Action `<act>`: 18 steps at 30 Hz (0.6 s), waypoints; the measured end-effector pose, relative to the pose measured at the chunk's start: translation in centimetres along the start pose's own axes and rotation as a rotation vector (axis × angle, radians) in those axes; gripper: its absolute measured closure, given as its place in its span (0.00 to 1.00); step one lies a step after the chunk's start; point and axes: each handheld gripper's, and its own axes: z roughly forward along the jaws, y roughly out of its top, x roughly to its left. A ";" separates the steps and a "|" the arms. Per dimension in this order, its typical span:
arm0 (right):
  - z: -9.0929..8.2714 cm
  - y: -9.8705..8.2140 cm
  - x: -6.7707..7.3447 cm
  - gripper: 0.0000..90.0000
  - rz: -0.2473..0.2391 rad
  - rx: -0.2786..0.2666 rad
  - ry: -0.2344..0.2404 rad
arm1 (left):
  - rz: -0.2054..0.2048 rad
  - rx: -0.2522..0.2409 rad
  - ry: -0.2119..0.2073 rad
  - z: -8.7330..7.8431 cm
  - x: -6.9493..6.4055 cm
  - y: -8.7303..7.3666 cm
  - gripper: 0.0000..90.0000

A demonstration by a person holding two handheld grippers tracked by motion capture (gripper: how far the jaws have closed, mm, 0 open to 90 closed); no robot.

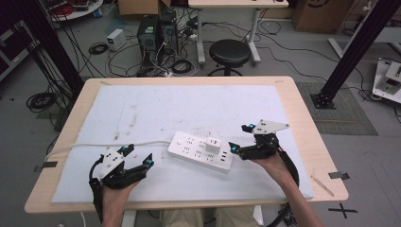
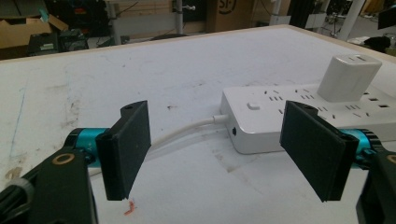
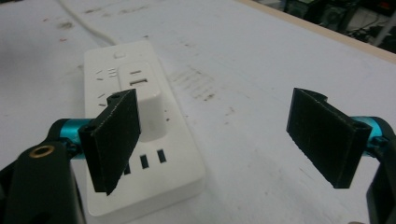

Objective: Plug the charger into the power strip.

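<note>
- My right gripper stood apart, empty, beside the white cube-shaped plastic charger plugged into the long white plastic power strip.
- My left gripper stood apart, empty, over the white padded surface.

Our left hand-held gripper and right hand-held gripper are black, each topped by a grey three-cornered plate with blue-lit corners. Behind the flat, matte black pads sit teal collars and a brass-ringed screw hole; black cables trail back. We wear khaki trousers.
</note>
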 end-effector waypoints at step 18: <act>-4.3 -5.2 -1.2 0.20 0.180 -0.095 -0.159 | -0.009 0.004 0.021 0.3 1.2 -0.2 0.27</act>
